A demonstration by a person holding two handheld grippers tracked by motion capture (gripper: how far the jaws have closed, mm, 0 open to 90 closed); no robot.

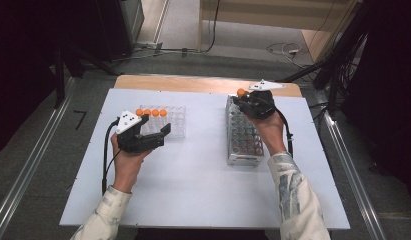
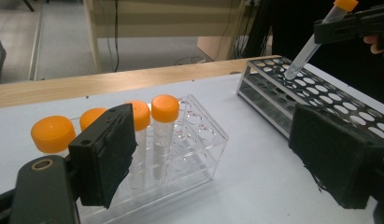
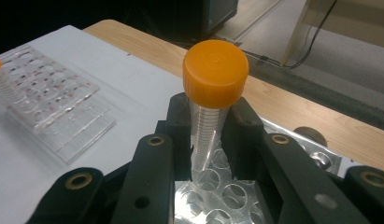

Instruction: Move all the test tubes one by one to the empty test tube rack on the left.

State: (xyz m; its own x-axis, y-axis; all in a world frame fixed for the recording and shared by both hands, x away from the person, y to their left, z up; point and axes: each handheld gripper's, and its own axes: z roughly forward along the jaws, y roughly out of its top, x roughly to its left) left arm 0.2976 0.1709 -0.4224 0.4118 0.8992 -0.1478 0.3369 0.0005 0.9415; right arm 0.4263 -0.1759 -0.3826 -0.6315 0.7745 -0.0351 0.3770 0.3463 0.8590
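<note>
My right gripper (image 3: 210, 135) is shut on a clear tube with an orange cap (image 3: 215, 74), its pads clamping the tube just under the cap. The tube (image 2: 304, 56) hangs tilted with its tip just over the holes at the far end of the metal rack (image 1: 245, 145). My left gripper (image 1: 156, 123) stands open with nothing between its pads, just in front of a clear plastic rack (image 2: 199, 140). Several orange-capped tubes (image 1: 151, 112) stand upright in a row in that clear rack.
Both racks rest on a white board (image 1: 193, 175) laid over a wooden table whose far edge (image 1: 193, 82) shows. Cables lie on the floor beyond. The metal rack (image 2: 320, 93) has many vacant holes.
</note>
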